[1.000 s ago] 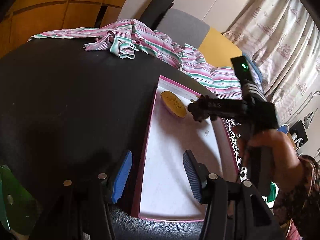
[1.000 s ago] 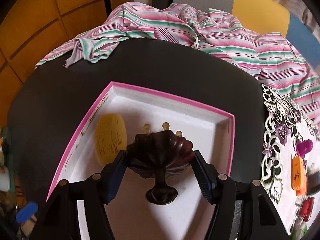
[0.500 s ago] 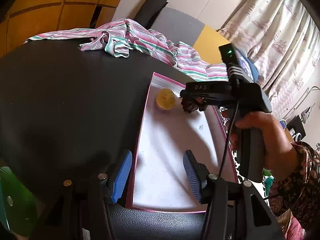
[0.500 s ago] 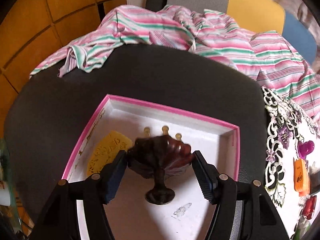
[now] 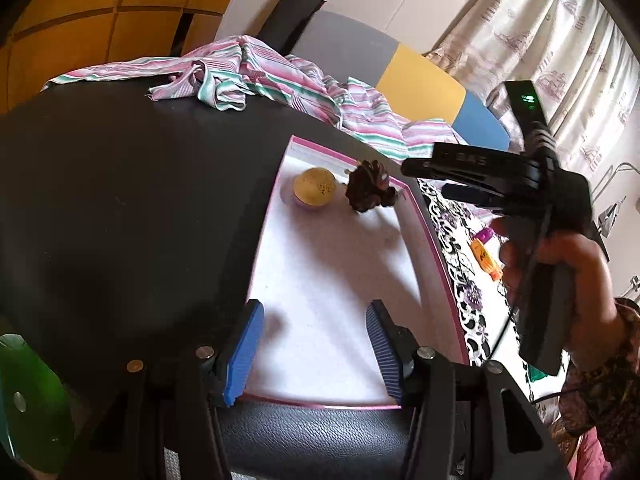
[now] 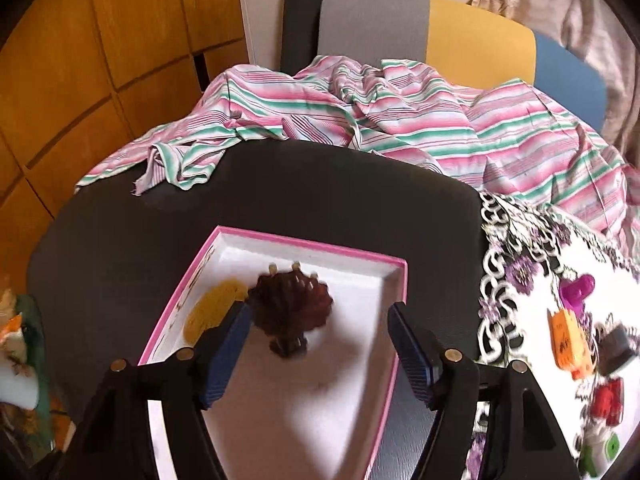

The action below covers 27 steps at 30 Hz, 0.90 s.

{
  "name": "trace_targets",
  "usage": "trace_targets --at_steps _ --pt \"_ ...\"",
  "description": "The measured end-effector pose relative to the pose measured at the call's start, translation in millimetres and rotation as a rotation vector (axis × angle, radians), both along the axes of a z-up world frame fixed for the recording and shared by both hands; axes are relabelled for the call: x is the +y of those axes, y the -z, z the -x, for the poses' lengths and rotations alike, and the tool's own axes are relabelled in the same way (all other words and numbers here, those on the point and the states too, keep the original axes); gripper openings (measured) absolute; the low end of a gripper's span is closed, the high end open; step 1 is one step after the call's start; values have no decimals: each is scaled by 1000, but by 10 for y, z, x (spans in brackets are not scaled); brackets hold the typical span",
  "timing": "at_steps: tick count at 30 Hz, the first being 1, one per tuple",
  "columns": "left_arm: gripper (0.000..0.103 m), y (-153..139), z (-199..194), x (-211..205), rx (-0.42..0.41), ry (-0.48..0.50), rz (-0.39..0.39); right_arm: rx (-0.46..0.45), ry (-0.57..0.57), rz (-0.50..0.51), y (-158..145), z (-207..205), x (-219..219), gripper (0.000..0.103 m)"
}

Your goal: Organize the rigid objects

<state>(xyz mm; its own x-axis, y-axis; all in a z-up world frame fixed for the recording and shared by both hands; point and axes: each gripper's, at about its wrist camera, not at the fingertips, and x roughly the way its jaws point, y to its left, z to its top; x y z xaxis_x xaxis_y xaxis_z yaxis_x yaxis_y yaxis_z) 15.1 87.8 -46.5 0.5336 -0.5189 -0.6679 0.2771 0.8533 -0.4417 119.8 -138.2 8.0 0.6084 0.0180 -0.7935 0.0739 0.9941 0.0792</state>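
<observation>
Dark carved wood is what the little goblet (image 5: 370, 191) looks to be, and from the left wrist view it is lying in the far end of the pink-rimmed tray (image 5: 434, 240), just beside a round yellow cake of soap (image 5: 315, 188). The left gripper (image 5: 314, 350) is hovering over the near end of the tray with its blue pads wide apart and nothing between them, while the right gripper (image 5: 434, 178), held in a person's hand (image 5: 560, 264), is hanging above and to the right of the goblet. From the right wrist view, the right gripper (image 6: 318, 350) is opening, its pads clear of the goblet (image 6: 294, 306), which is sitting free on the white tray floor (image 6: 360, 280) beyond the tips. I would judge the goblet stiff and fairly light, top-heavy on its thin stem, so the ribbed bowl is the safer place to grip it. A striped cloth (image 6: 400, 120) is crumpled at the back of the black table (image 6: 320, 200); on the lace mat (image 6: 516, 280) to the right, an orange toy (image 6: 568, 340), a purple clip (image 6: 576, 286) and other small bits are waiting, blurred. Nothing is blocking the tray.
</observation>
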Motion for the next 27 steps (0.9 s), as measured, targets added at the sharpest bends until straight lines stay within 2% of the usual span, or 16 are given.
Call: trace_targets --at_steps 8,11,15,24,27 --pt "54 -33 122 -122 -5 41 -11 38 -4 -11 36 517 -98 73" --pt "53 -69 172 -182 -1 83 26 70 -3 -24 69 700 -172 73" --pt "53 -121 266 -324 -16 138 24 105 12 -28 108 937 -288 73" --pt "53 -170 427 -807 -19 278 -5 171 113 -20 162 1529 -730 73" --pt "53 -187 457 -951 -23 315 -16 199 193 -49 199 1707 -993 73"
